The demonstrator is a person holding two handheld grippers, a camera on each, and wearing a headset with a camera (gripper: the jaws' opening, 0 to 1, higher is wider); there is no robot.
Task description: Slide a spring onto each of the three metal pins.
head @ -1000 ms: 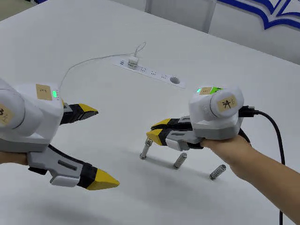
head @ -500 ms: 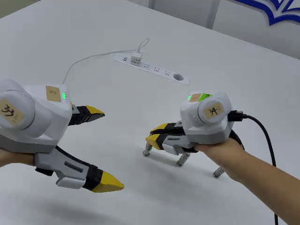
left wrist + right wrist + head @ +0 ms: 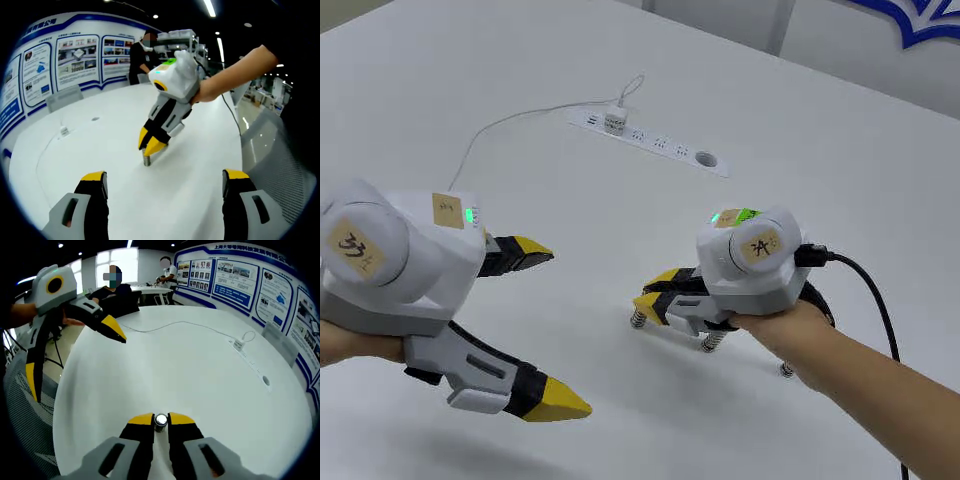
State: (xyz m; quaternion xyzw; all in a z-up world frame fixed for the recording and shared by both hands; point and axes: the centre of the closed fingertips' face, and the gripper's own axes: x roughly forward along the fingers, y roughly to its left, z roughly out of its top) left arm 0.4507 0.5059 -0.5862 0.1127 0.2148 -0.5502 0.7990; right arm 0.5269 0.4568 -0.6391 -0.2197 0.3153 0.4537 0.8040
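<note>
Three pins are standing upright on the white table (image 3: 470, 90) in a loose row, their long axes pointing straight up off the surface. The first pin (image 3: 638, 319) is sitting right under my right claw (image 3: 653, 294), whose yellow tips are clenching around its top. In the right gripper view its round, shiny metal end is facing up at me, pinched between the two closed tips. A spring (image 3: 146, 160) of grey wire coils is wrapping its lower shaft down to the tabletop. The second pin (image 3: 712, 342) is poking out just beneath my right hand (image 3: 770, 325), coiled the same way. The third pin (image 3: 786, 370) is peeking out beside my wrist, too hidden for me to tell more. My left claw (image 3: 543, 327) is hovering well apart to the left, released, its black jaws with yellow wedge tips spread wide and aiming toward the pins. Both claws are wearing smooth white plastic bodies with green lights glowing, and a black cable (image 3: 865, 290) is trailing from the right one. Farther back, a flat white power strip (image 3: 650, 142) is lying on the table with a small plug (image 3: 615, 122) and a thin white cable (image 3: 530, 114) curving away. Beyond the table edge, a person (image 3: 140, 57) is standing by wall posters (image 3: 75, 55)
</note>
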